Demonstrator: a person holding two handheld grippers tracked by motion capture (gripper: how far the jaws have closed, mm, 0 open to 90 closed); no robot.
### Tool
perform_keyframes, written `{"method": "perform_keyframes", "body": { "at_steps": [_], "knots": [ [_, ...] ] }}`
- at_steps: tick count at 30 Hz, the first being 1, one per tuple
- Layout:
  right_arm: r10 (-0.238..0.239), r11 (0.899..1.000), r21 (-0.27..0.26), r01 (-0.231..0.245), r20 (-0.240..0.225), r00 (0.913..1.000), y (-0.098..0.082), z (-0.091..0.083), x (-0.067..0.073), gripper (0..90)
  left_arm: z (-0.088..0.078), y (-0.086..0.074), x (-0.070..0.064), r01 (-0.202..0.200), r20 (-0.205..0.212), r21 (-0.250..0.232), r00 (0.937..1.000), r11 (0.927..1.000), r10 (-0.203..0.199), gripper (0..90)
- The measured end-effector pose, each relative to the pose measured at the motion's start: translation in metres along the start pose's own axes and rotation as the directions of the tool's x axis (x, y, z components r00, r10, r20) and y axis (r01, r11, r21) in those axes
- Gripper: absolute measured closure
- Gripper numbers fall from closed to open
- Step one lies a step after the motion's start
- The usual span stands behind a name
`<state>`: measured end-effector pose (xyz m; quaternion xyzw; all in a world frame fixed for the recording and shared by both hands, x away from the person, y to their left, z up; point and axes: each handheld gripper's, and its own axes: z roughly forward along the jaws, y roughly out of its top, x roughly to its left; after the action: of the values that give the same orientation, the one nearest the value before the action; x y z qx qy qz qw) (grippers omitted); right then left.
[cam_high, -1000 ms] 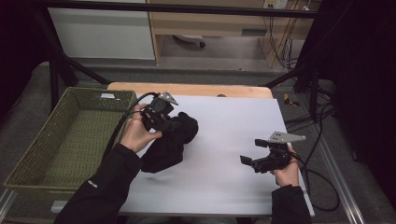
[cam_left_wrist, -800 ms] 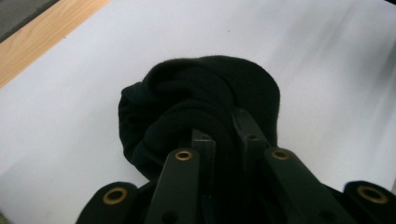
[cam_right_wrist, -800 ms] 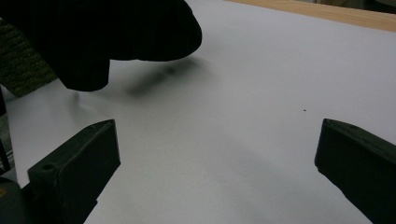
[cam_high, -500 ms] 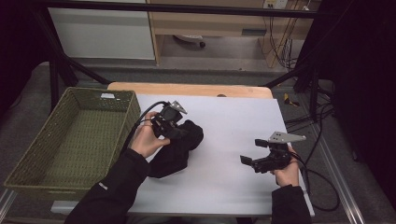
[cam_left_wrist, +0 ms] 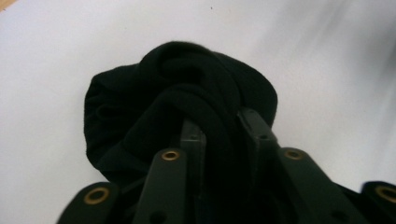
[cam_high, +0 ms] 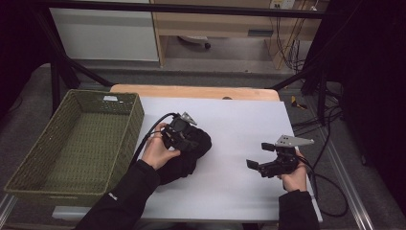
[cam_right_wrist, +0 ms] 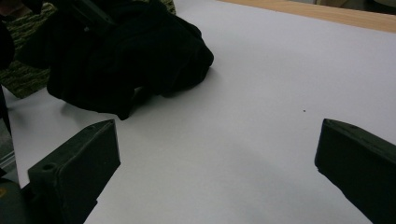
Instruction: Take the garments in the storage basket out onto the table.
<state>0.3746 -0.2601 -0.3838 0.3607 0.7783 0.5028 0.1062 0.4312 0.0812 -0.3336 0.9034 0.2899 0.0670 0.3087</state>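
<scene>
A crumpled black cloth [cam_high: 190, 164] lies on the white table top [cam_high: 239, 115], left of the middle. My left gripper [cam_high: 192, 140] rests on top of it, pointing right. In the left gripper view its jaws [cam_left_wrist: 219, 122] have just been opening and stand a little apart, with a thick fold of the cloth [cam_left_wrist: 140, 93] lying between them. My right gripper [cam_high: 258, 156] hovers near the table's right front, open wide and holding nothing. In the right gripper view its jaws [cam_right_wrist: 217, 140] frame bare table, with the cloth [cam_right_wrist: 154, 51] at the far upper left.
A green woven basket [cam_high: 135, 120] stands off the table's left edge, with nothing visible inside it. A wooden strip [cam_high: 191, 91] runs along the table's far edge. Cables hang at the right side.
My left gripper has moved right and down with the cloth, which now rests bunched on the table. My right gripper has stayed in place.
</scene>
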Motion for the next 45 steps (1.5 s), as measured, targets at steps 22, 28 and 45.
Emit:
{"method": "perform_keyframes", "body": {
  "at_steps": [22,28,45],
  "knots": [
    [0.002,1.0,-0.004,-0.002,-0.003,1.0,0.0,0.0,0.0,0.6,-0.026,-0.01,-0.001,0.005,0.028,-0.022,0.9996,0.9997,-0.005,20.0],
    [0.003,1.0,-0.004,-0.003,-0.003,1.0,0.0,0.0,0.0,0.6,-0.034,-0.012,-0.005,0.0,0.021,-0.025,0.9998,0.9997,0.001,9.5],
    [0.001,1.0,-0.004,-0.001,-0.001,1.0,0.001,-0.001,0.0,0.6,-0.062,-0.027,-0.007,0.001,-0.033,-0.06,0.9994,0.9982,-0.003,0.1]
  ]
}}
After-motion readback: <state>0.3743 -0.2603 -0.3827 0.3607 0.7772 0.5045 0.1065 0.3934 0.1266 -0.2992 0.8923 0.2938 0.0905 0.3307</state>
